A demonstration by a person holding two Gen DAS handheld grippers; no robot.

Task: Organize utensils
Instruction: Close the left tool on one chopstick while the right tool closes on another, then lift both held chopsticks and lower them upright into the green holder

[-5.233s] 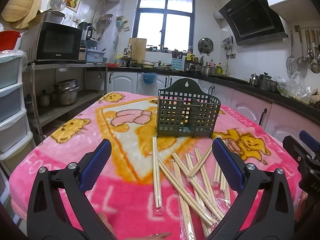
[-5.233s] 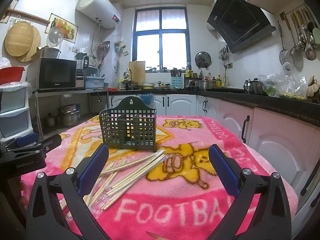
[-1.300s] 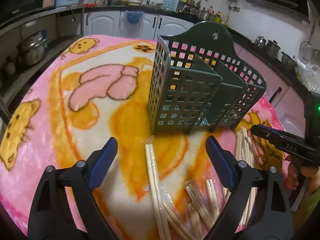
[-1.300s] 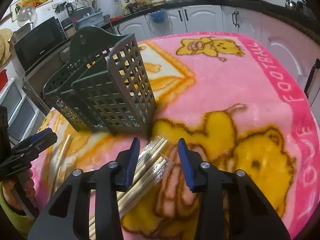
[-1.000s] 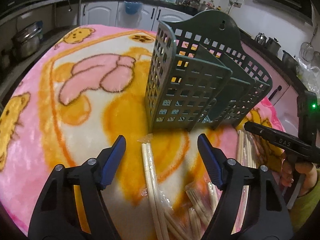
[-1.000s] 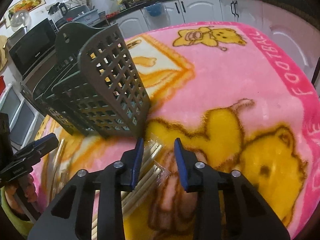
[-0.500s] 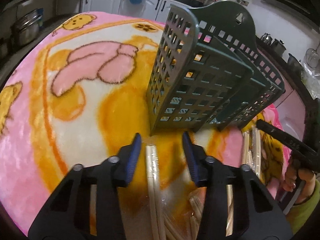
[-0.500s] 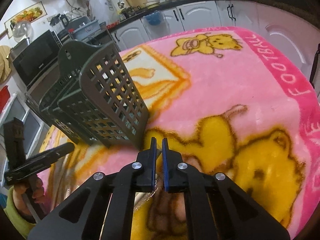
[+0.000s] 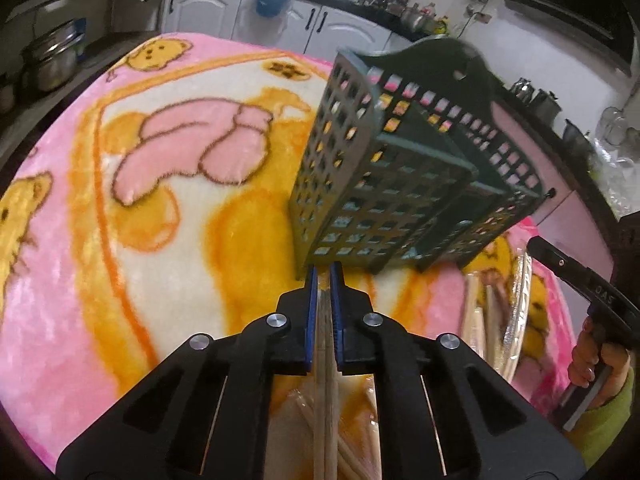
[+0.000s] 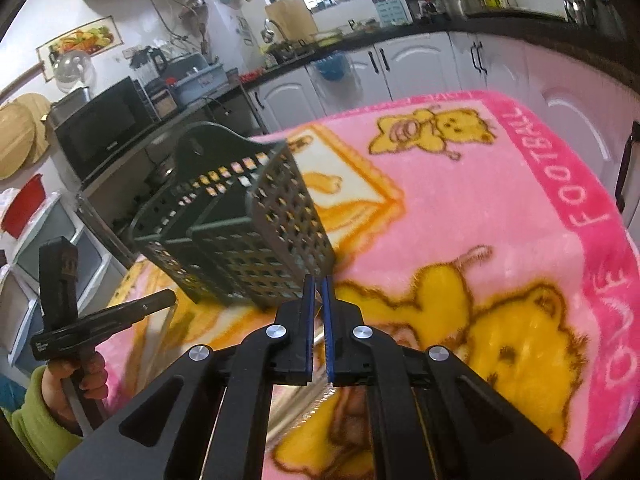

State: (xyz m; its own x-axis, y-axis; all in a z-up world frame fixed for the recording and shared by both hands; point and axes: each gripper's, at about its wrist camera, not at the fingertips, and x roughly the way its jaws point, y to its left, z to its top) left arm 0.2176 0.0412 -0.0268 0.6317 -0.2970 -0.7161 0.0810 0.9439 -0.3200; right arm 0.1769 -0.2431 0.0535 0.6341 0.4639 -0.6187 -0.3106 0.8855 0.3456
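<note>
Left gripper (image 9: 324,276): jaws pinched tight on a wrapped chopstick pair (image 9: 323,392); tips just short of the green caddy (image 9: 384,184)
Right gripper (image 10: 316,286): jaws clamped on another clear-wrapped pair (image 10: 316,400); beside the caddy's corner
Caddy: upright on pink blanket (image 9: 60,280)
Loose chopsticks (image 9: 496,312): right of caddy

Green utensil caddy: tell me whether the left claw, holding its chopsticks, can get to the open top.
Probably yes. The left claw grips a wrapped chopstick pair just before the caddy, whose top looks open and unobstructed.
</note>
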